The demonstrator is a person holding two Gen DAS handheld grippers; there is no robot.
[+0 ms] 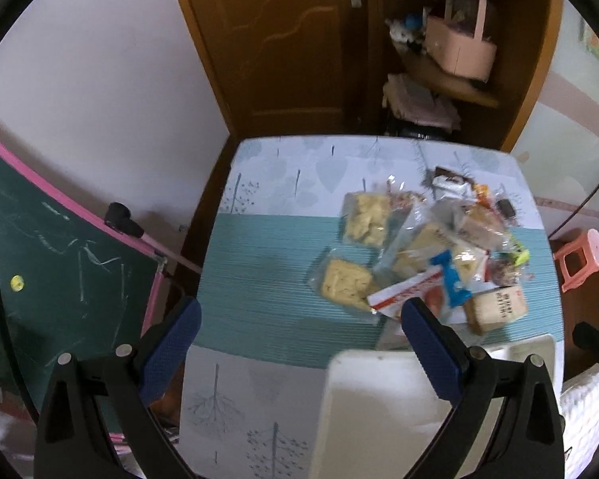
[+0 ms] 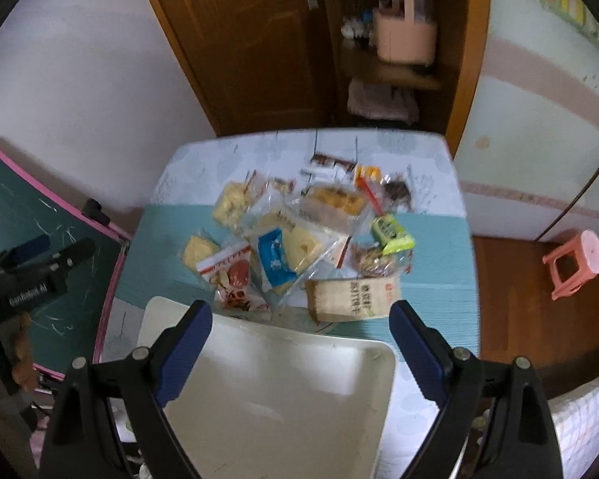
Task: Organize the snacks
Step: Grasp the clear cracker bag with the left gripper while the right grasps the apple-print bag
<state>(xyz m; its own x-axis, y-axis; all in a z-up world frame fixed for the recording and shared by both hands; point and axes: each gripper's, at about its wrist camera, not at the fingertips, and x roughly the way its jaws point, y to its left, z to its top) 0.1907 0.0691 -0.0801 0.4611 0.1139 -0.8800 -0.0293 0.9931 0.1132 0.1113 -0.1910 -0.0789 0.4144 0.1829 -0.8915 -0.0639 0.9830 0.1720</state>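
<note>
Tabletop, patterned cloth with a teal mat across the middle; door and shelf behind.

Nearest, my left tongs: spread wide, nothing between the pads, over the bare mat left of the pile. My right tongs: likewise spread and empty, over the tray's far edge.

Tray: white, shallow, at the near edge of the tabletop. Nothing lies in the part I can see. A second white compartment or dish shows at its right in the left view; I cannot tell whether it is joined.

Snacks: one loose heap just beyond the tray, on the mat. Nearest items: brown packet with dark print, red-and-white packet, blue packet. Behind these, clear bags of yellow biscuits, a green packet, small dark wrappers at the far end.

Step in hand, as I judge it: reaching for a first packet. Best taken from the near edge, one at a time, pinched at a flat seam so neighbours are not dragged along. Crinkly film may slip.

Beyond: pink basket on the shelf.
</note>
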